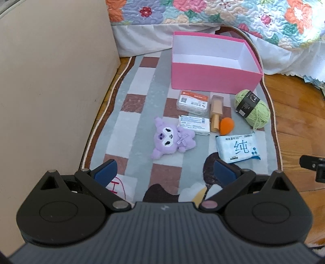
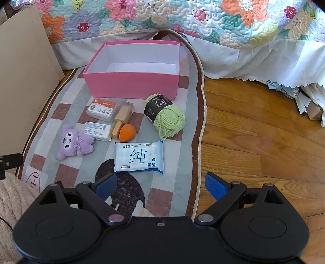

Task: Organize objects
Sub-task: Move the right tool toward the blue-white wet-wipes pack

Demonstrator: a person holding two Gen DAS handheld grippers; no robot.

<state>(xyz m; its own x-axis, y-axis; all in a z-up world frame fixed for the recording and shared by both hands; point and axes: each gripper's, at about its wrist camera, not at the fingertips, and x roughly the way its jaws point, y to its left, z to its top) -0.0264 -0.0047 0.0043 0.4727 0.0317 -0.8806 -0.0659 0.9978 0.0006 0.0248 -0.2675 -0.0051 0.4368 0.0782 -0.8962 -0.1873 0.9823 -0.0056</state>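
Hovering over the rug (image 1: 134, 113), left gripper (image 1: 165, 172) and right gripper (image 2: 160, 185) both point steeply down, jaws spread fully and holding nothing; pink box (image 1: 213, 78) sits open at upper centre of the left view; below it lie plastic case (image 1: 192, 101), gold bottle (image 1: 216, 113), orange sponge (image 1: 226, 126), green yarn (image 1: 254, 110), white packet (image 1: 194, 125), purple plush (image 1: 172, 140) and wipes pack (image 1: 237, 147); all rest outside the box.

Pink box (image 2: 130, 85), green yarn (image 2: 168, 119), purple plush (image 2: 75, 144), orange sponge (image 2: 127, 133), checked rug (image 2: 67, 109), floral quilt (image 2: 182, 18), blue fingers (image 2: 215, 185)
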